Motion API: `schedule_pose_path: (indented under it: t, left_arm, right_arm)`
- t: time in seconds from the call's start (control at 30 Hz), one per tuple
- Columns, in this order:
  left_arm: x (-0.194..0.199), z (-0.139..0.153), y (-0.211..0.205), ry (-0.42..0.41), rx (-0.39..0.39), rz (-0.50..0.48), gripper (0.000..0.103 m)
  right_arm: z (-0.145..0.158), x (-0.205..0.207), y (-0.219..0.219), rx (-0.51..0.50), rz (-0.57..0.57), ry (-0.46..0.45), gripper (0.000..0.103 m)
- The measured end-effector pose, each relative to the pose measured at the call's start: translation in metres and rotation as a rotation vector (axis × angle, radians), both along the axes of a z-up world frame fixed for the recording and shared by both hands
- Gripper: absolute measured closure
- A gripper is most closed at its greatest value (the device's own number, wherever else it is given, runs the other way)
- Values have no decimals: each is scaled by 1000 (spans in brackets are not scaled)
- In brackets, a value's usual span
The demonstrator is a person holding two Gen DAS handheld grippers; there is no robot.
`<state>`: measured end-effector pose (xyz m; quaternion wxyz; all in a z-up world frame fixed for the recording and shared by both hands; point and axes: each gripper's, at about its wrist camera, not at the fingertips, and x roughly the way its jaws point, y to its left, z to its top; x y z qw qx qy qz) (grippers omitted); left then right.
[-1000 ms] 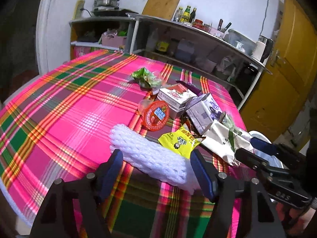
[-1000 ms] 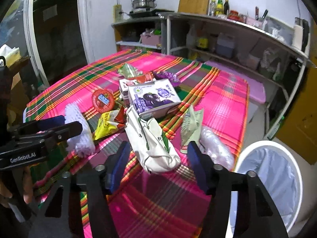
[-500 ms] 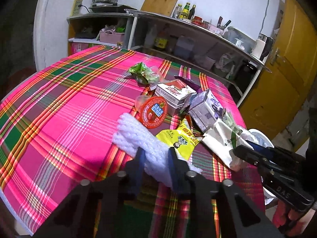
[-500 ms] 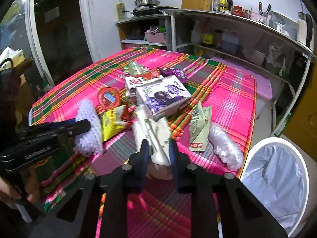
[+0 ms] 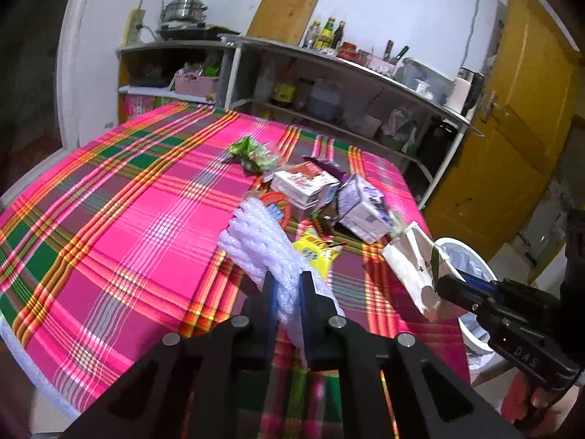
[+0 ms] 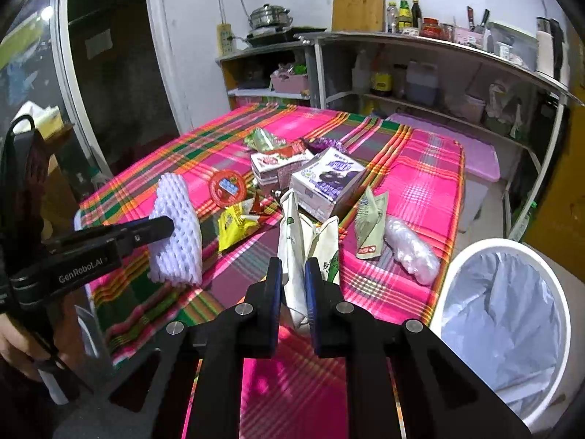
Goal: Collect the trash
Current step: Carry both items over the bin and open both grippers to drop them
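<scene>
My left gripper is shut on a white foam fruit net and holds it lifted above the plaid tablecloth; it also shows in the right wrist view. My right gripper is shut on a crumpled white paper bag and holds it off the table; the bag also shows in the left wrist view. A white trash bin with a plastic liner stands on the floor at the right, below the table edge.
On the table lie a yellow snack wrapper, a red round lid, a purple carton, a red-white box, a green pouch, a clear plastic bag and green wrappers. Shelves stand behind.
Both grippers closed from open: the left onto the foam net, the right onto the paper bag. Both items have since been lifted off the tablecloth.
</scene>
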<state>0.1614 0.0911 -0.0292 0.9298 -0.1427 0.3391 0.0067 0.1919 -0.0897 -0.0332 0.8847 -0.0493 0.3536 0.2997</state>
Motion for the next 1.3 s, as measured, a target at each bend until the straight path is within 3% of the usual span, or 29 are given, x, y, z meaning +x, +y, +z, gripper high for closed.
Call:
schedule_pose_path:
  t: [0.23, 0.6, 0.97, 1.3]
  left_arm:
    - [-6, 21, -28, -51, -1, -98, 92]
    - [22, 31, -104, -66, 0, -300, 92]
    - [59, 19, -189, -36, 14, -493, 92]
    - [91, -13, -233, 47, 29, -570, 90]
  right_arm:
    - [12, -13, -38, 44, -91, -16, 90]
    - [8, -13, -124, 80, -303, 8, 90]
    - [-13, -1, -185, 85, -439, 66, 90]
    - [-36, 6, -208, 81, -487, 135, 88]
